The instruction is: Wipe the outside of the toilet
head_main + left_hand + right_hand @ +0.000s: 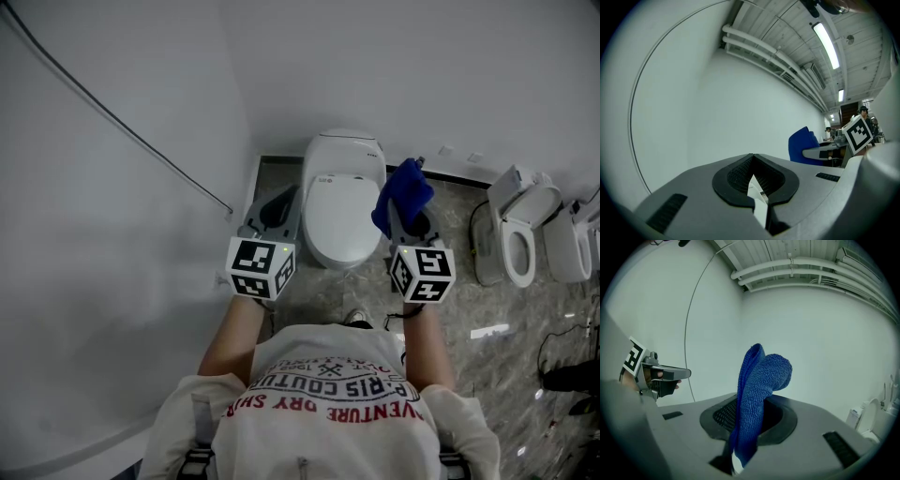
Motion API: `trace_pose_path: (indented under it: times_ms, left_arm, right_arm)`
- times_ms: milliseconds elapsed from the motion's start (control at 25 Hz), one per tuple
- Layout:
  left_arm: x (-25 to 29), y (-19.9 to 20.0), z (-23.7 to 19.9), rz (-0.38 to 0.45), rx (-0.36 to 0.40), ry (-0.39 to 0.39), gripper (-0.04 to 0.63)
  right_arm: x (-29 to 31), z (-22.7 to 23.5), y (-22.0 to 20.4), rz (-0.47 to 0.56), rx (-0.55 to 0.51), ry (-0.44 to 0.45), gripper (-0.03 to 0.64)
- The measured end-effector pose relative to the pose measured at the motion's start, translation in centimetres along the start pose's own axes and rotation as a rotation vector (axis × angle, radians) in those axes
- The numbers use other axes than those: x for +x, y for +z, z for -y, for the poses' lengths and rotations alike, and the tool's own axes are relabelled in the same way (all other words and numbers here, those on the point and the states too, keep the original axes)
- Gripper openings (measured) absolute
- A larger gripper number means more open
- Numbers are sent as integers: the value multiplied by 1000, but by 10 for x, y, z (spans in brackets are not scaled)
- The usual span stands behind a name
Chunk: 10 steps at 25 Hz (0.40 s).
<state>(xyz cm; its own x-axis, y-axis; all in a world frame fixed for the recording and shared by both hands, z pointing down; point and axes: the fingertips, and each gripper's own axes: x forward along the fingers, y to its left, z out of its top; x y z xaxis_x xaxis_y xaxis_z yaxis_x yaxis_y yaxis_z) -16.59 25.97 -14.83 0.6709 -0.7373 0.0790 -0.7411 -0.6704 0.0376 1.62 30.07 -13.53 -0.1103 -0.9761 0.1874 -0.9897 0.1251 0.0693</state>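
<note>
Holding the blue cloth pinched between the jaws of my right gripper, I have it poking up out of the grip with its top folded over, touching nothing but my own pads. My left gripper has its jaws pressed together on nothing at all; only a pale sliver of background shows through the slit. The toilet sits in front of me against the back wall with its lid down. My two grippers flank it, the left beside its left flank and the right with the cloth near its right flank, both lifted clear of it as far as I can judge. So I reckon the wiping proper has not started, and I am at the point of bringing the cloth to the porcelain. The next move calls for tipping my right gripper forward and down so the loose fold meets the lid or the side flat, rather than the hard jaw tips. It also needs the pinch kept firm enough that the cloth does not drag out as I sweep. My left has no job here beyond keeping out of the way.
</note>
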Motion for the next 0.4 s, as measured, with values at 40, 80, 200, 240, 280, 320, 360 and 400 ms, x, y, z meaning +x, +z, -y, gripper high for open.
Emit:
trace_pose_path:
  times_ms: [40,80,200,240,280,320,360,400]
  left_arm:
    - [0,0,1,-1,1,-3,6]
    - [0,0,2,-3,1,-7,6]
    - [0,0,6,-13,13,-17,6]
    - [-1,1,7,-14,19,-20,6]
    - [-1,1,7,-14,21,-21,6]
    - [-2,2,7,-14,22,-22,6]
    - [-2,3,6,-13,22,-22,6]
    - [-3,3,5,-12,21,-21,6]
  right_arm:
    - [0,0,0,0,2,1,77]
    - [0,-1,0,2,5,1,77]
    - [-3,-1,2,12,13,-5,77]
    - [-3,-1,3,16,16,-6,77]
    - [-3,-1,4,18,18,-6,77]
    - [-3,-1,4,20,20,-5,77]
    - [-3,-2,4,21,22,-4,77]
    - [-3,-2,4,22,23,-3,77]
